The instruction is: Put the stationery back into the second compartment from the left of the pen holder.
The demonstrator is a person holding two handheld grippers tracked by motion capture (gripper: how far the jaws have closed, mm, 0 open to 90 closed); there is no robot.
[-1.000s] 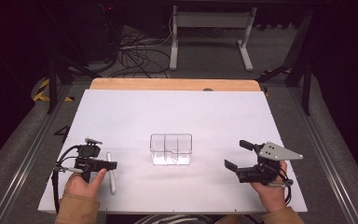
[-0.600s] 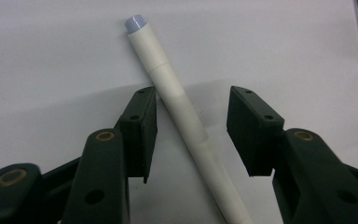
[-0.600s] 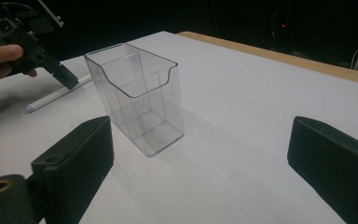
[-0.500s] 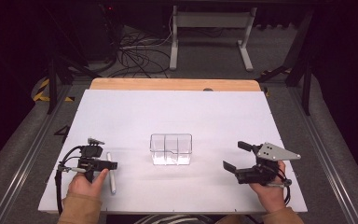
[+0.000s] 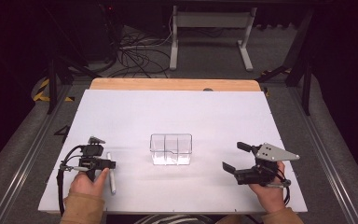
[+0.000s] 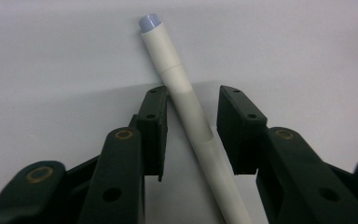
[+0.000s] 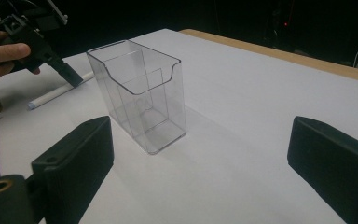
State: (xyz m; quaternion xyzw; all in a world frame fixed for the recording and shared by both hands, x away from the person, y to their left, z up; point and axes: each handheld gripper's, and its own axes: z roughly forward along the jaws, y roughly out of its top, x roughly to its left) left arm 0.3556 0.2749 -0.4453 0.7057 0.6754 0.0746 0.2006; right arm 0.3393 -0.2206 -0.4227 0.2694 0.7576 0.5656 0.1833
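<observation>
A white marker (image 6: 186,107) with a pale blue end lies on the white table sheet (image 5: 168,112) at the near left. My left gripper (image 6: 192,93) straddles it, and its jaws have just been closing. One pad sits against the marker and a gap is left at the other. From above, the marker (image 5: 111,175) lies under the left gripper (image 5: 109,164). A clear divided box (image 5: 171,149) stands upright mid-table. My right gripper (image 5: 233,156) rests at the near right, open and facing the box (image 7: 142,100), with nothing between its jaws.
The right gripper view also takes in the left hand's gripper (image 7: 51,56) and the marker (image 7: 58,95) beyond the box. A wooden strip (image 5: 172,84) runs along the table's far edge. Desk legs and cables stand on the floor behind.
The left jaws have drawn closer around the marker. Both hands, the marker and the box stay where they were.
</observation>
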